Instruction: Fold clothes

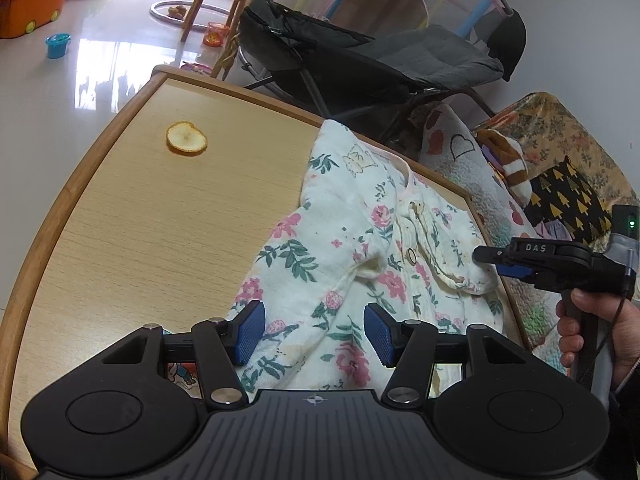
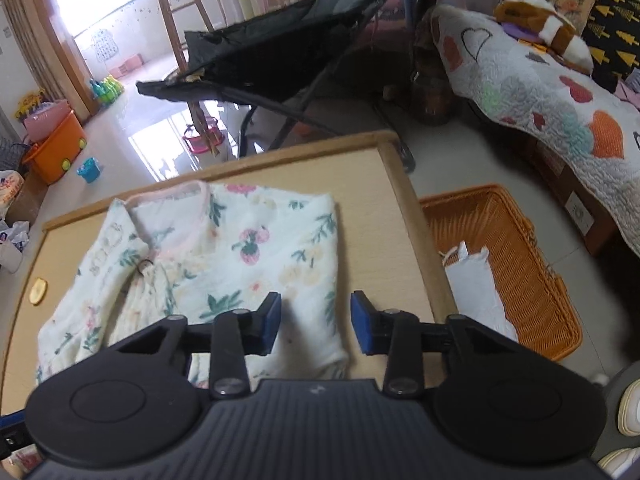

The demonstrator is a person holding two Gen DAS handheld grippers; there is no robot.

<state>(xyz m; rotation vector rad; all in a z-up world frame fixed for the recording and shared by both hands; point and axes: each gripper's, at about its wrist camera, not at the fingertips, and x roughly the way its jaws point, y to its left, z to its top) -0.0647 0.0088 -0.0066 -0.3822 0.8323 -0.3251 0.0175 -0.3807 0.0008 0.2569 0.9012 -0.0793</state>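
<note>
An orange slice [image 1: 186,138] lies left on the table [image 1: 120,216]; the floral garment [image 1: 344,264] is spread at its right side, beneath the left gripper [image 1: 315,334] and right gripper [image 2: 315,323], both released, empty.

You work over a light wood-grain table [image 1: 140,220] with a raised, rounded wooden rim. 2 items lie directly on its top. The floral garment [image 2: 240,264], white with pink flowers and green leaves, lies partly folded and covers the side of the table nearest the orange basket [image 2: 516,256]. The round yellow slice [image 1: 186,138] lies flat on bare tabletop, well apart from the garment, near the opposite rim.
</note>
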